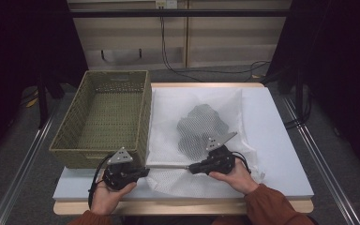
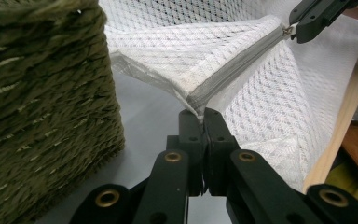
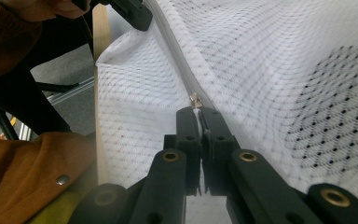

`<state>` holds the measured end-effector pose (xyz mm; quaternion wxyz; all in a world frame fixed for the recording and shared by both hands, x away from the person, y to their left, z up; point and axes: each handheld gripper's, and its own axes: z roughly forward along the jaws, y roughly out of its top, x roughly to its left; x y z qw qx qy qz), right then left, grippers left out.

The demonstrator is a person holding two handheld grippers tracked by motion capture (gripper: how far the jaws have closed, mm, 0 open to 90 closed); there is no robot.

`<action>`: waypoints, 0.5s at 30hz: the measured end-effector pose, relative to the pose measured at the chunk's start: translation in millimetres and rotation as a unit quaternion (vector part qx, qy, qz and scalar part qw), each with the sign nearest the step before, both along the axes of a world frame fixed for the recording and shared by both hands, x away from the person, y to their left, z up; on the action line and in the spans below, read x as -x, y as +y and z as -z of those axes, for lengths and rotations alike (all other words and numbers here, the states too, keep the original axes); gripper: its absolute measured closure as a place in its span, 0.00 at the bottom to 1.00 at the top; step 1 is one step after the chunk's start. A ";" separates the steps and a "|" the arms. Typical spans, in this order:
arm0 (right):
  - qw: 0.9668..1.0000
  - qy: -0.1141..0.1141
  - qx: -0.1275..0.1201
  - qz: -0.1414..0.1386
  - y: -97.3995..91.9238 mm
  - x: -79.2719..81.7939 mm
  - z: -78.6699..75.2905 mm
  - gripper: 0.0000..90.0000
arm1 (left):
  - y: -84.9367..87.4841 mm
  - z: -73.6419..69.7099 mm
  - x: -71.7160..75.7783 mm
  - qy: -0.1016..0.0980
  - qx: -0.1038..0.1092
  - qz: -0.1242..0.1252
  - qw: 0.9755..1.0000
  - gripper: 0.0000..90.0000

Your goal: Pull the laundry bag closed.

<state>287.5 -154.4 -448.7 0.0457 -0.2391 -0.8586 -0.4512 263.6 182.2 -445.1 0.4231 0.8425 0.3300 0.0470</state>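
A white mesh bag (image 1: 197, 101) lies on the table with a dark garment (image 1: 201, 126) inside it. Its zipper (image 1: 168, 165) runs taut along the near edge between both grippers. My left gripper (image 1: 146, 171) is shut on the bag's corner at the zipper's end (image 2: 200, 100), jaws pressed together (image 2: 204, 114). My right gripper (image 1: 191, 167) is shut on the small metal zipper pull (image 3: 195, 100), just past its fingertips (image 3: 198, 112). The right gripper (image 2: 303, 25) shows far off in the left gripper view, at the other end of the zipper (image 2: 242, 65).
An olive woven basket (image 1: 70, 150) stands at the table's left, close beside my left gripper, its wall (image 2: 42, 116) near the jaws. The pale table pad (image 1: 281, 140) lies bare to the right of the bag. A wooden table edge (image 1: 187, 206) runs along the front.
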 end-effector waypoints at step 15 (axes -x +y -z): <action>1.000 0.001 0.001 0.008 -9.2 3.3 -0.3 0.96 | -0.5 -0.7 0.2 -0.003 0.000 0.002 1.000 0.98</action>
